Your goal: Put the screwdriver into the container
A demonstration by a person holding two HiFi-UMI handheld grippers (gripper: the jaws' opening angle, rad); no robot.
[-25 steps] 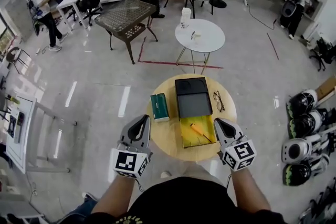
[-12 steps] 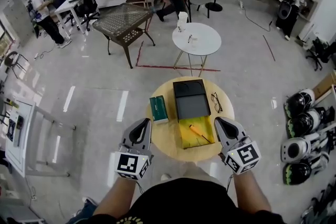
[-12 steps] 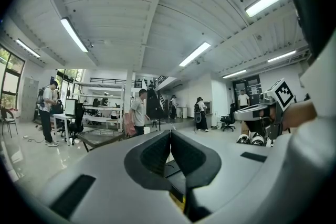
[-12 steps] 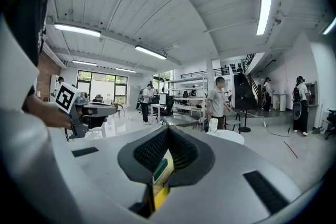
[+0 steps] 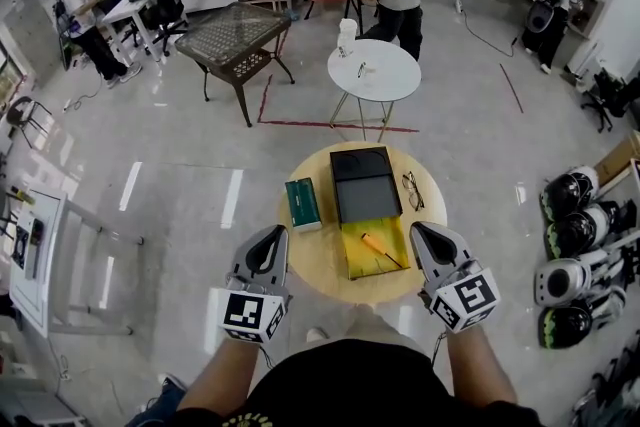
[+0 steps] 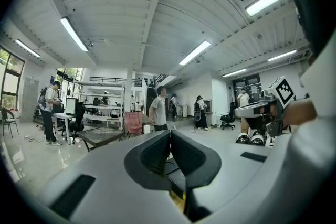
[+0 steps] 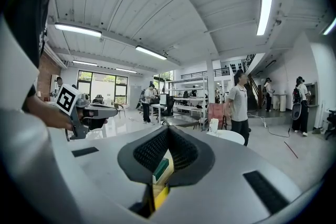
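Your left gripper [image 5: 268,235] and right gripper [image 5: 426,235] both have their jaws pressed together on nothing. They hover at the near edge of the round table [image 5: 312,263], 1 on each side of the yellow container [image 5: 355,265]. The screwdriver [image 5: 372,244] lies slantwise inside that container, its orange handle toward the black box [image 5: 365,185] just beyond.

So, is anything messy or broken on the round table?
Nothing stands out. The screwdriver lies slanted inside the yellow tray, and the green box, black box and glasses sit flat nearby, nothing spilled or tipped.
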